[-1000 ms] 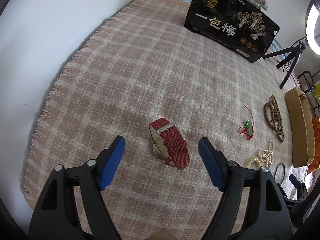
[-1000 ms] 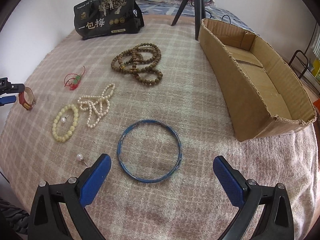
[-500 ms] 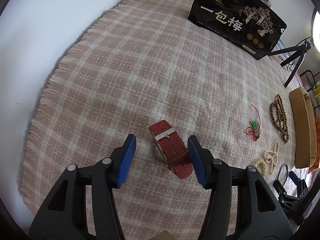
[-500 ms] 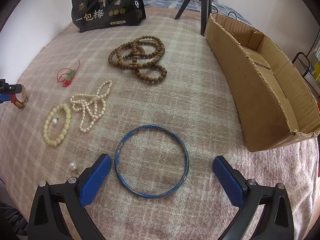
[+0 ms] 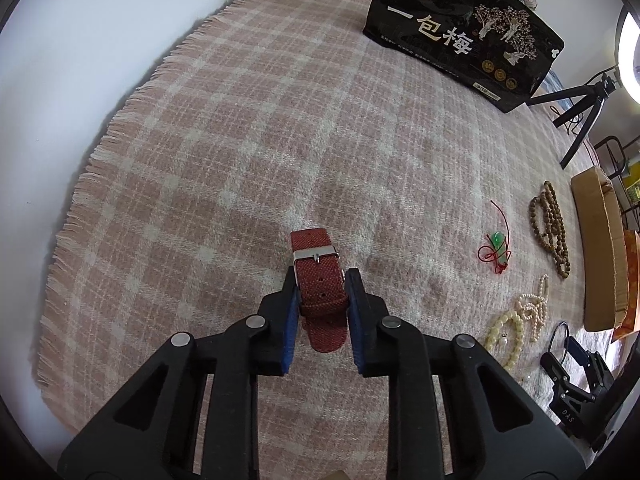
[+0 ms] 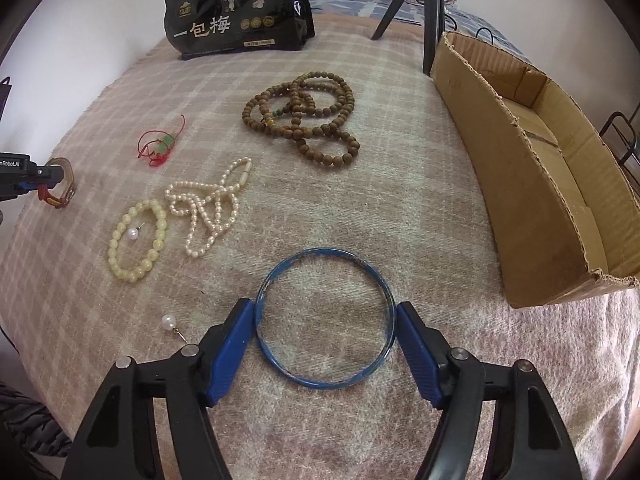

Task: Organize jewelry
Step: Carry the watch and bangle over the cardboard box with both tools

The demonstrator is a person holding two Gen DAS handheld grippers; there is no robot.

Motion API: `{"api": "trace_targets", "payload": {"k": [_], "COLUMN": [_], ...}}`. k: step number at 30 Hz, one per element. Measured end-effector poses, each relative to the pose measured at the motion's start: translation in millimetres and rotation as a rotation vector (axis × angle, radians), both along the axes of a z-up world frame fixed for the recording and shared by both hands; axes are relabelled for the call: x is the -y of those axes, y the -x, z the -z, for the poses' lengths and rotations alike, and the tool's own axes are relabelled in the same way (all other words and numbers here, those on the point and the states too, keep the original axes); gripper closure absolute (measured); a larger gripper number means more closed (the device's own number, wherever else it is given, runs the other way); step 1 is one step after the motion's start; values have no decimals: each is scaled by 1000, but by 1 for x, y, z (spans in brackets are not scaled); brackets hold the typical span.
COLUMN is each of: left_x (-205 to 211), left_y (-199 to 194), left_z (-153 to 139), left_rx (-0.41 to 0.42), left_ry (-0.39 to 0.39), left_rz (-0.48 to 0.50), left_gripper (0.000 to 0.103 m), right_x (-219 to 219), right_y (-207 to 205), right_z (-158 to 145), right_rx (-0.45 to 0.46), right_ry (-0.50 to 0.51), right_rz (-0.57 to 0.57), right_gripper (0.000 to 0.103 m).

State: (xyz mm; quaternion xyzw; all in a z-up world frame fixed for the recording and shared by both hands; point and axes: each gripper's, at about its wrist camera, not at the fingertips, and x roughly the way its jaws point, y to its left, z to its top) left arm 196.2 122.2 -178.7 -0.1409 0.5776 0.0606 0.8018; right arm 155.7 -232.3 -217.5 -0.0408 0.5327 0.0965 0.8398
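My left gripper [image 5: 320, 286] is shut on a red woven watch [image 5: 318, 276] with a silver buckle, low over the plaid blanket. From the right wrist view the watch [image 6: 60, 184] shows at the far left in that gripper. My right gripper [image 6: 326, 320] is shut on a blue bangle [image 6: 325, 318]; its pads [image 6: 234, 344] touch the ring's two sides as it lies on the blanket. Nearby lie a brown bead necklace [image 6: 304, 116], a pearl necklace [image 6: 212, 204], a cream bead bracelet [image 6: 136, 240], a red cord with a green charm [image 6: 160, 146] and a pearl earring [image 6: 170, 324].
An open cardboard box [image 6: 552, 184] lies along the right side. A black snack bag [image 6: 236, 12] stands at the back, with a tripod [image 6: 420, 4] beside it. The blanket's fringed edge [image 5: 100, 168] runs along the left by a white wall.
My left gripper moved forward and closed on the red watch. My right gripper moved forward and closed its pads onto the sides of the blue bangle.
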Motion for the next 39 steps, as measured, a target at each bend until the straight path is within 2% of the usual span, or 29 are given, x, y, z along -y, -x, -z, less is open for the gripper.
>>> {"api": "trace_targets", "payload": {"k": [8,19,29,39], "left_x": [1,22,79,149], "left_y": [2,7,-1,-21], "left_z": [-9,-51,-93,-121], "left_rx": [25,120,222,302], "left_ry": [1,36,48,74], "left_rz": [0,30,115,208], "left_gripper": [83,83,83,83], "right_x": [3,-3,10,48], "right_y": [3,13,22,20], "right_z": [-6,-39,-84,-110], "right_rx": [7,80,180,236], "right_ry": [-24,-35,-50,-45], "right_rz": [0,-27,-28,32], "right_gripper": [30,30,30,30]}}
